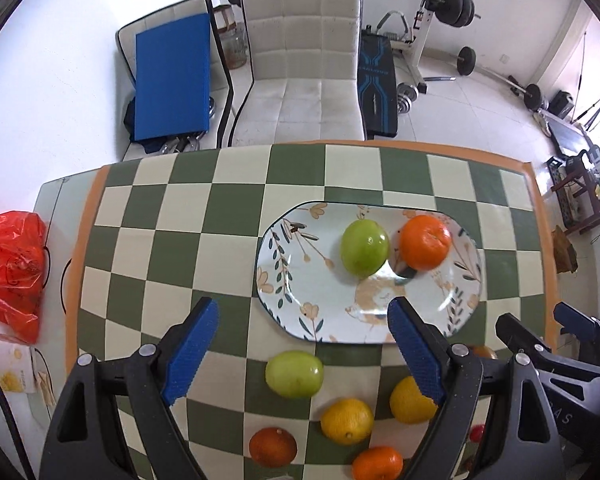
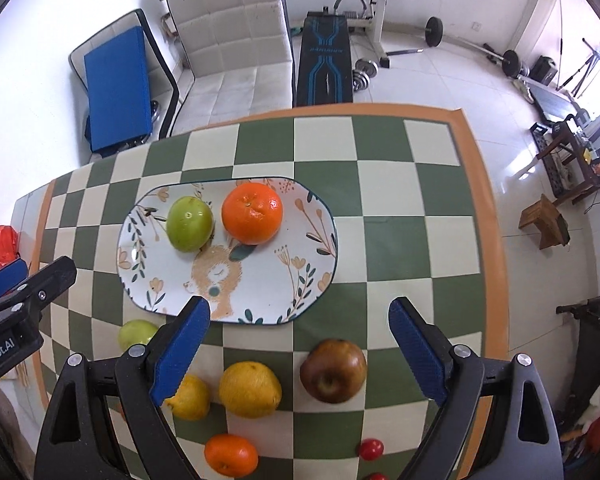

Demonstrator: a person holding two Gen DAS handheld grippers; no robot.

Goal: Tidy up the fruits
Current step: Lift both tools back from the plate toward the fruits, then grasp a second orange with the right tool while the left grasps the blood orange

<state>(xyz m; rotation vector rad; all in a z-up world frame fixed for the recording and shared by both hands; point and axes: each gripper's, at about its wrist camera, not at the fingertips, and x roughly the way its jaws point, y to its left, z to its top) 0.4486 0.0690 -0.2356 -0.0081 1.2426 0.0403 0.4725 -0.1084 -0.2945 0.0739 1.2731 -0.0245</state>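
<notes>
While both tools hover above the checkered table (image 2: 400, 184), the oval floral plate (image 2: 260, 280) already carries two fruits on its far half: a green apple (image 2: 190, 224) and, just beside it on the right, an orange (image 2: 252, 214). The left gripper (image 1: 304, 320) has its blue fingers (image 1: 190, 352) spread wide and empty, with the near rim of the plate between their tips and a second green apple (image 1: 295, 374) lying below them on the cloth. The right gripper (image 2: 298, 320) is likewise spread wide and holds nothing; its fingers (image 2: 418, 350) frame the near edge of the plate and a dark red apple (image 2: 333, 371) on the table just short of it. The rest of the fruit lies loose near the front edge: two lemons (image 2: 250, 389) side by side left of the red apple, a smaller orange (image 2: 231, 455) nearer still, another orange (image 1: 273, 448) seen in the left wrist view, and small red fruits (image 2: 371, 449) at the right. A red plastic bag (image 1: 10, 268) sits off the cloth at the far left.
</notes>
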